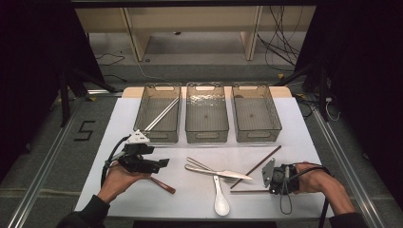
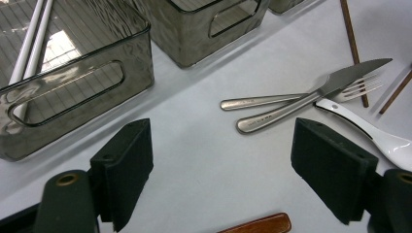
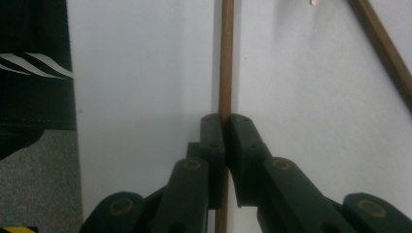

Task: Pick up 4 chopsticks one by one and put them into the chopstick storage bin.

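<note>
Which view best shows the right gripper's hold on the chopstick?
The right gripper view: the right gripper has its jaws shut on the chopstick, which runs straight up between them. The high view shows that gripper small, its grip unclear. The left gripper view doesn't settle it.

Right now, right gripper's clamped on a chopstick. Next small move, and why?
Probably lift it straight up a little. The right gripper is shut on the brown chopstick, which lies flat on the white mat; raising it clears the mat before carrying it toward the bins.
</note>
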A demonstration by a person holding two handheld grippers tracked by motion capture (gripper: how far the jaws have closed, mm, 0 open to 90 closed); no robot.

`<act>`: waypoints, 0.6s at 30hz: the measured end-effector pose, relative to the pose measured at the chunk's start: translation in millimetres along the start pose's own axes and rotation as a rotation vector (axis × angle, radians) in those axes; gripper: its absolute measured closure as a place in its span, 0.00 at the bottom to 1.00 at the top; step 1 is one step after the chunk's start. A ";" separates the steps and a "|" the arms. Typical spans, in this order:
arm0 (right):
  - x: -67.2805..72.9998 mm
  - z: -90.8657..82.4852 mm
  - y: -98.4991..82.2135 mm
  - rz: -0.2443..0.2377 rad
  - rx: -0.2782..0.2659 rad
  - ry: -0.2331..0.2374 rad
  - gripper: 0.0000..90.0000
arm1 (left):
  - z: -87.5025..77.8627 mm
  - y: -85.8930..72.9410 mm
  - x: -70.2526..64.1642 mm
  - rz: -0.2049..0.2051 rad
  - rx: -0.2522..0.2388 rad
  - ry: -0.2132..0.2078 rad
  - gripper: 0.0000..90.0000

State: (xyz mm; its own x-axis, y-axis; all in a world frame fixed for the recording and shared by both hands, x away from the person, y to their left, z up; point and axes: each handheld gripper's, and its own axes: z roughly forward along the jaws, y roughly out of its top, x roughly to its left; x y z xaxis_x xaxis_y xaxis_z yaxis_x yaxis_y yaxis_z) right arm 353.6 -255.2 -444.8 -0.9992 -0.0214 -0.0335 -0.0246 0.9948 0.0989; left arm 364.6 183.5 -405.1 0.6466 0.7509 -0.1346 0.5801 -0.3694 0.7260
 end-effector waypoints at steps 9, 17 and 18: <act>5.2 -15.8 2.7 -0.014 -0.109 -0.005 0.95 | 0.4 0.0 0.2 -0.004 -0.004 0.001 0.25; 5.2 -29.2 9.1 0.001 -0.204 -0.070 0.95 | 0.5 0.7 -0.3 0.004 -0.006 -0.005 0.25; 5.7 -29.9 10.9 -0.003 -0.207 -0.081 0.95 | 0.7 1.0 -0.8 0.008 -0.005 -0.008 0.25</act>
State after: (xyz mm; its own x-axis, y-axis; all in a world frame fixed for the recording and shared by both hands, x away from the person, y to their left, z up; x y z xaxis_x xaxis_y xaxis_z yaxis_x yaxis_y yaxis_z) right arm 346.8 -247.5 -414.2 -0.9936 -0.0083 -0.1131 -0.0422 0.9527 0.3009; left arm 365.0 182.1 -404.8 0.6551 0.7436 -0.1337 0.5723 -0.3729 0.7304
